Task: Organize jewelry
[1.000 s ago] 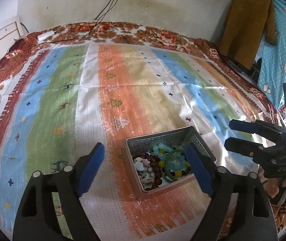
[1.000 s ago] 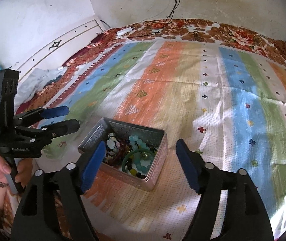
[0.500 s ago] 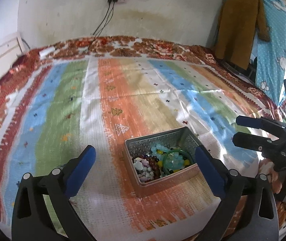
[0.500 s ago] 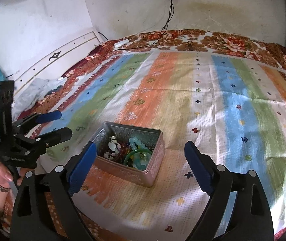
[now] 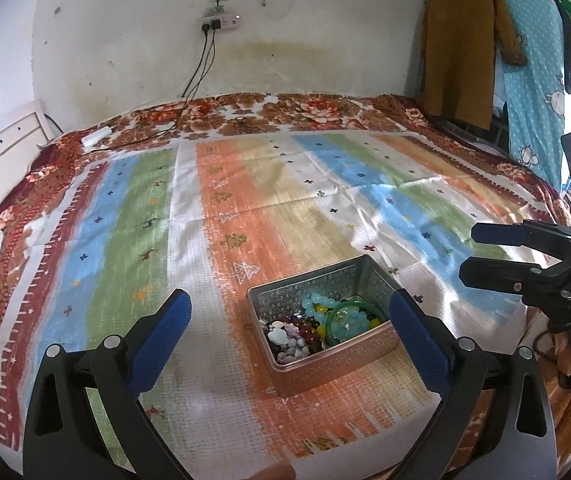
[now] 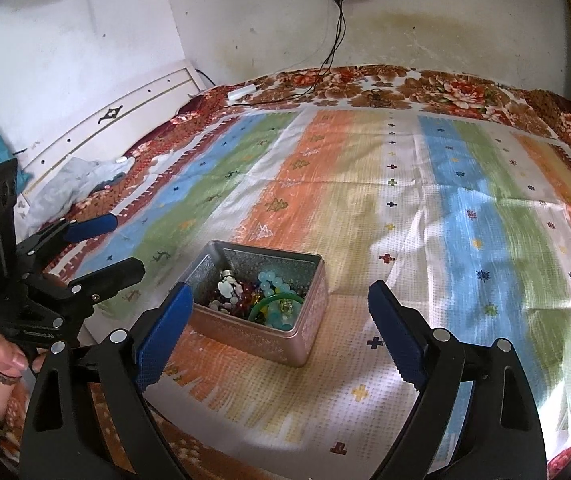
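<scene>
An open metal tin (image 5: 325, 364) (image 6: 245, 340) stands on the striped cloth near the bed's front edge. Inside lie a green bangle (image 5: 359, 301) (image 6: 277, 299), pale blue beads (image 5: 317, 302) (image 6: 267, 280), dark red beads (image 5: 309, 332) and white shell pieces (image 5: 281, 336) (image 6: 227, 290). My left gripper (image 5: 288, 308) (image 6: 125, 244) hangs open just short of the tin, its blue pads (image 5: 165, 332) wide apart and bare. My right gripper (image 6: 280, 294) (image 5: 469, 253) is open too, short of the tin on its other side, holding nothing.
The striped cloth (image 5: 285, 208) covers a floral bedspread (image 5: 305, 112). A wall power strip (image 5: 221, 22) sends cables down to a white adapter (image 5: 95, 136) at the bed's far edge. Clothes (image 5: 461, 40) hang at the right. A white headboard (image 6: 97, 128) runs along the left.
Both grippers' jaws have spread wider. Both have drawn back and a little up from the tin, so more of the wall and bed shows. The tin and its jewelry have not moved.
</scene>
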Demonstrator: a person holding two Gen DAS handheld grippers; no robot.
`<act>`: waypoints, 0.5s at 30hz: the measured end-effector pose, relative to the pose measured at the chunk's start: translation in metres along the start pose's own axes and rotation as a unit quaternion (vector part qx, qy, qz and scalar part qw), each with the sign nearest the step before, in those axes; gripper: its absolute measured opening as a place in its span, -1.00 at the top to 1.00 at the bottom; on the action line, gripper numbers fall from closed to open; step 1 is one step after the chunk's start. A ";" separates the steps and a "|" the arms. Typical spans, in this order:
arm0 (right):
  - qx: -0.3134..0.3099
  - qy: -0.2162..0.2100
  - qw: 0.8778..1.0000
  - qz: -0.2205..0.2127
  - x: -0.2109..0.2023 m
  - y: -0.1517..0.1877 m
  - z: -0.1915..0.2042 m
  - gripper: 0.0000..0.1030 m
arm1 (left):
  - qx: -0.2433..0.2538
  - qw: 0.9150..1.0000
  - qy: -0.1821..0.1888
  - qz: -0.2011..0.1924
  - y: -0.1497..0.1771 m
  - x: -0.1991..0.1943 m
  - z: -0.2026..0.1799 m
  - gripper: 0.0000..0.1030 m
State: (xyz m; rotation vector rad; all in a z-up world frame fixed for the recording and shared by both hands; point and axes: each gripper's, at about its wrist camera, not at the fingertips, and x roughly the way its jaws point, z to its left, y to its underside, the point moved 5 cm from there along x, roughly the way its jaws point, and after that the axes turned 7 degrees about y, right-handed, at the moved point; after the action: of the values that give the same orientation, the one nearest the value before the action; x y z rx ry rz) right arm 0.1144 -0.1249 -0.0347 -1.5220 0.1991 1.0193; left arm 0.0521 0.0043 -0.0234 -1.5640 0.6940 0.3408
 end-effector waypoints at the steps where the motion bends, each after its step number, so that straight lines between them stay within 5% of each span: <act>1: 0.000 0.000 1.000 0.001 0.000 0.000 0.000 -0.74 | 0.001 1.000 0.000 0.000 0.001 0.000 -0.001 -0.89; 15: -0.006 0.006 1.000 0.006 0.004 0.002 0.002 -0.74 | -0.014 1.000 0.011 0.001 0.002 0.001 0.001 -0.89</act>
State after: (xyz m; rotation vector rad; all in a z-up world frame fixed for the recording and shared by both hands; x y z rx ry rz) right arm 0.1149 -0.1219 -0.0384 -1.5396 0.2125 1.0226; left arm 0.0513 0.0055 -0.0257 -1.5947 0.7106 0.3366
